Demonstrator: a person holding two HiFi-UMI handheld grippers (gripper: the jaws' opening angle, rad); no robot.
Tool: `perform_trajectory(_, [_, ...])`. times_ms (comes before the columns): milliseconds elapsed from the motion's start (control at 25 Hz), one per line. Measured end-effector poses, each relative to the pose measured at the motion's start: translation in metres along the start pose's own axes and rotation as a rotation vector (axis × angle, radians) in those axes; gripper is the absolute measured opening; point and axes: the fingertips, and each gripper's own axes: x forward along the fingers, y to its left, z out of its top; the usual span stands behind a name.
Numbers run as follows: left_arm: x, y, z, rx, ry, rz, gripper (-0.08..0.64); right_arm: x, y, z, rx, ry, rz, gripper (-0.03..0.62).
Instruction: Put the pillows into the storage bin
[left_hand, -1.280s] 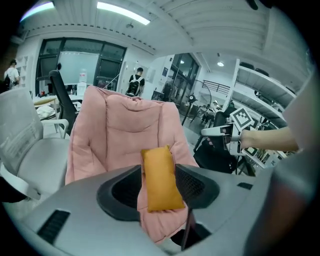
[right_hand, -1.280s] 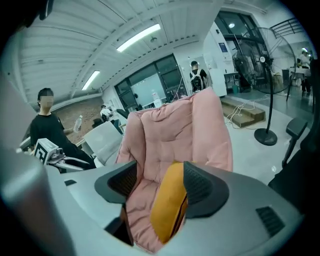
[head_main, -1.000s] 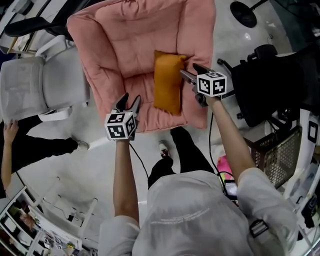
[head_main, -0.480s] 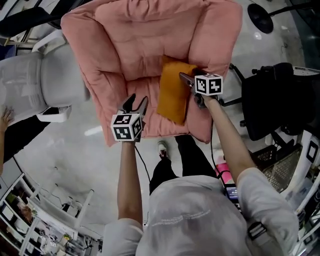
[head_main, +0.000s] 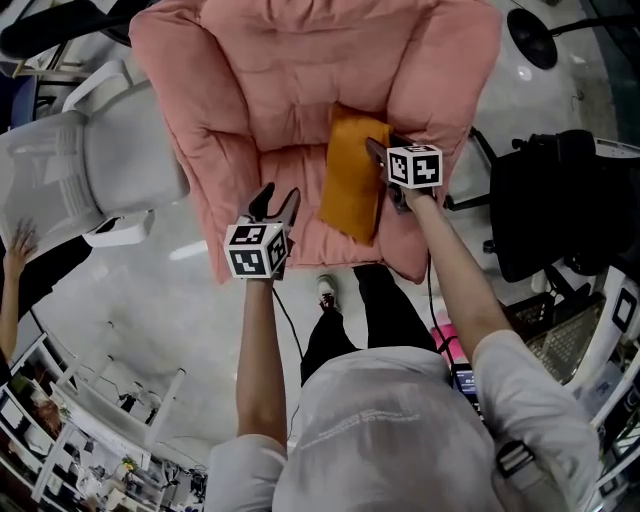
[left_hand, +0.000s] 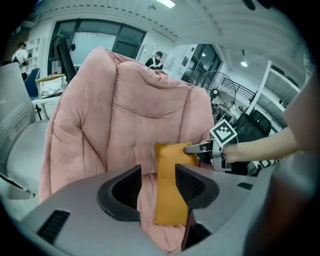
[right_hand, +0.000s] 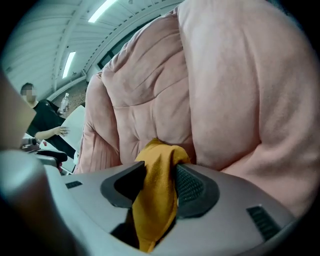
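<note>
The big pink quilted, thickly padded armchair (head_main: 300, 100) fills the middle of the scene, and everything else is placed against it. There is one of it. Two office chairs flank it: a pale grey one (head_main: 90, 170) to the armchair's left and a black one (head_main: 560, 210) to its right. Nearer the person than the black chair, off the armchair's right front corner, stands one wire-mesh basket (head_main: 560, 340). It may be the storage bin, though that is only a guess.

One mustard-yellow fabric pillow (head_main: 352, 185) shows, although the task speaks of several. It leans lengthwise on the armchair's seat against the right armrest, not yet lifted.

Of the two grippers, the right gripper (head_main: 376, 152) has come in over the armchair's right armrest. Its jaws have just been closing, and the pillow's upper corner is bunched between them with the pads on the cloth, probably to lift the pillow out by that corner. The left gripper (head_main: 278, 192) hovers at the armchair's front edge with its jaws apart and nothing between them, likely ready to support the pillow's lower end.
</note>
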Motion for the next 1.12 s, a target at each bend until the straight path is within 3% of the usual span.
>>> perform_trajectory(200, [-0.024,0.005,0.001,-0.001,-0.034,0.018,0.229,-0.023,0.028,0.001,0.003,-0.045,0.074,0.155])
perform_trajectory(520, [-0.075,0.002,0.007,0.037,-0.102,0.022,0.229,-0.085,0.086,0.012,-0.034,-0.179,0.147,0.114])
perform_trajectory(960, [-0.171,-0.028,0.021,0.137,-0.244,-0.014,0.229,-0.215,0.155,0.042,-0.16,-0.429,0.115,0.101])
perform_trajectory(1120, [-0.208,-0.042,0.024,0.178,-0.297,-0.037,0.229,-0.267,0.184,0.035,-0.19,-0.507,0.093,0.1])
